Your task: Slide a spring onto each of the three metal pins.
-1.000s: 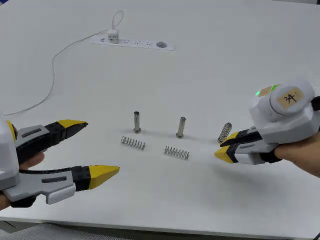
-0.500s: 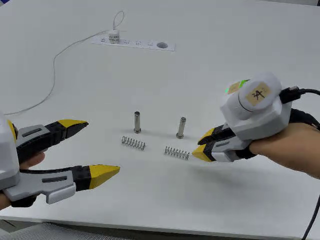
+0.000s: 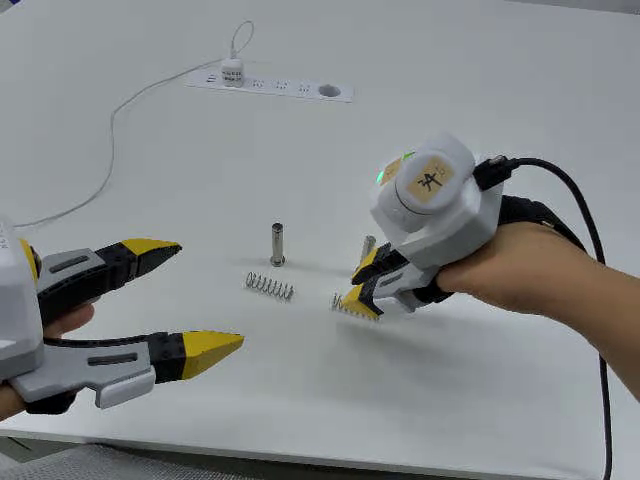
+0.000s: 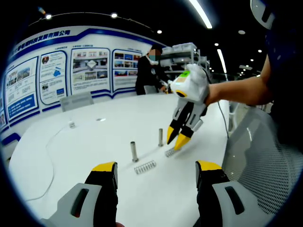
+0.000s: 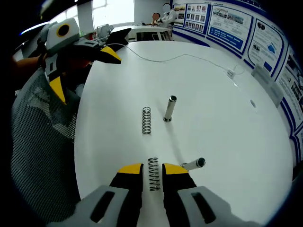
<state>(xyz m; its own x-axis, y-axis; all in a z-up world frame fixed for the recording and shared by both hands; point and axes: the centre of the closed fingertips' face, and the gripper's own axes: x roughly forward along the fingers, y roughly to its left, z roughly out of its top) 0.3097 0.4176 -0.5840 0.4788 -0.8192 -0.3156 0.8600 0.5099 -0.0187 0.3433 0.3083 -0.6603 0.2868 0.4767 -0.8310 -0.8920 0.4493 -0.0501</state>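
Observation:
Two upright metal pins stand on the white table, the left pin (image 3: 277,244) and the middle pin (image 3: 368,243), which is partly behind my right gripper. A loose spring (image 3: 269,286) lies in front of the left pin. My right gripper (image 3: 362,282) is down at the second spring (image 5: 153,174), which lies between its slightly parted yellow tips (image 5: 130,170); I see no squeeze on it. My left gripper (image 3: 195,295) hovers wide open at the near left, holding nothing. In the left gripper view, the pins (image 4: 134,151) and springs (image 4: 145,166) sit ahead of it.
A white power strip (image 3: 270,87) with a plugged charger and a cable (image 3: 110,130) lies at the far left of the table. A mesh chair (image 4: 265,156) stands at the table's near side. A person (image 4: 147,71) stands far behind the table.
My right gripper has moved left, away from the right-hand pin that carries a spring, and come down over the middle loose spring. The left gripper has stayed put and open.

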